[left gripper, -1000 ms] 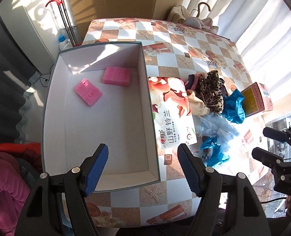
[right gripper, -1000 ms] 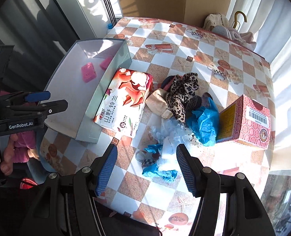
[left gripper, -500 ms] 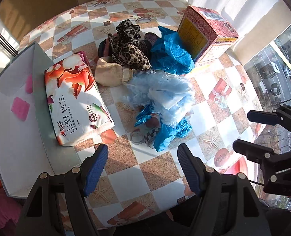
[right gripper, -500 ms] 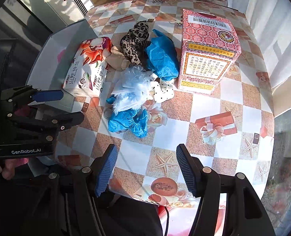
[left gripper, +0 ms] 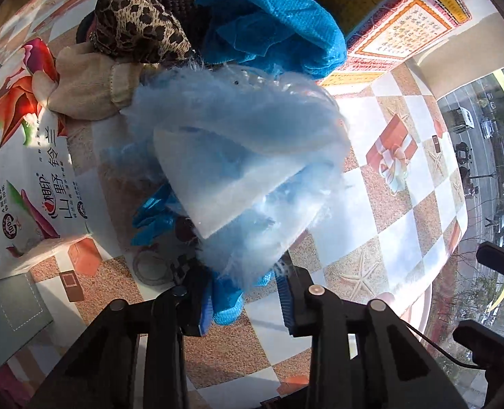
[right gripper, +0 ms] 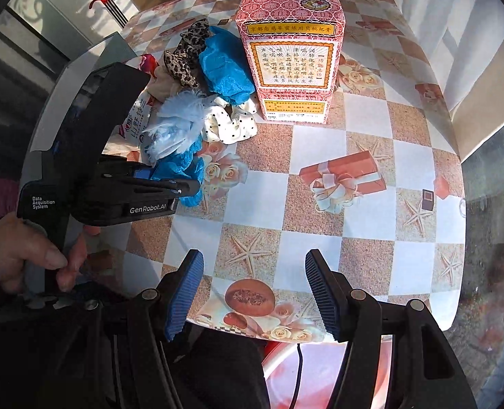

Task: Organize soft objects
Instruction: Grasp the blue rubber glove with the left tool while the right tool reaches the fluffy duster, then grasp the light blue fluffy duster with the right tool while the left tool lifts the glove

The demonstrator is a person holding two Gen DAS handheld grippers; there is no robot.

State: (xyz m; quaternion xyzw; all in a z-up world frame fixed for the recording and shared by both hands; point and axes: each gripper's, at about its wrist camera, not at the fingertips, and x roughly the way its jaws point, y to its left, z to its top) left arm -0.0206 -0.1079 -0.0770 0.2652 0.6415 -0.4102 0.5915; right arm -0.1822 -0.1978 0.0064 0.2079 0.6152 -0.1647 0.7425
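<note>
pale blue feathery scrunchie (left gripper: 238, 143), leopard-print scrunchie (left gripper: 136, 24), pink-red patterned box (right gripper: 291, 51)

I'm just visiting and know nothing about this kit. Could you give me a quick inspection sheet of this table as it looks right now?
Surface: checked tablecloth, sunlit.
Job's things: blue scrunchie, pale feathery piece, leopard scrunchie, dotted white scrunchie, blue cloth, beige cloth.
Clutter: pink box, tissue pack.
Grippers: left hand-held gripper closing around blue scrunchie; right hand-held gripper open, empty.
Cables: black cable below right gripper.
Surroundings: curtains, window, street outside.
</note>
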